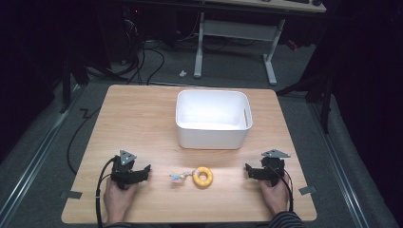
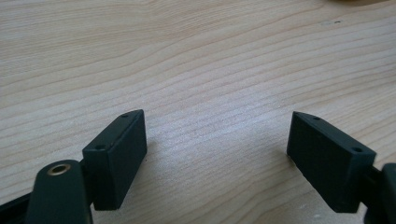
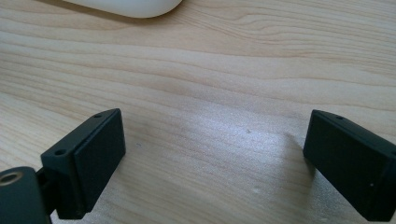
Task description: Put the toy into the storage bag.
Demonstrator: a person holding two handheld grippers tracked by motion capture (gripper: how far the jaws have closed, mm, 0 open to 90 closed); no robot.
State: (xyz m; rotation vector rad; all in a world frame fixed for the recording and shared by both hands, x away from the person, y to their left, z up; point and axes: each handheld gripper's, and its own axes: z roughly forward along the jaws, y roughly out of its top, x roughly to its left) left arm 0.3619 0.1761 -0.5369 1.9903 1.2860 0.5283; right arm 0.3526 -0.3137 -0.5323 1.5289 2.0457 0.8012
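Observation:
A yellow ring-shaped toy [image 1: 203, 176] lies near the table's front edge, with a small multicoloured piece [image 1: 178, 177] just left of it. A white rectangular bin [image 1: 213, 118] stands at mid-table, its inside bare. My left gripper [image 1: 146, 169] rests on the wood to the left of the toy, held by a hand, and points right. In its own view the left gripper [image 2: 215, 140] has jaws wide apart over bare wood. My right gripper [image 1: 247, 169] rests to the right of the toy and points left. The right gripper [image 3: 214, 149] is open with nothing between its jaws.
The light wooden table [image 1: 142, 123] has bare room to the left and right of the bin. The bin's rounded bottom corner [image 3: 126, 5] shows at the top of the right gripper view. Beyond the table are a grey floor, cables and a white desk frame [image 1: 235, 33].

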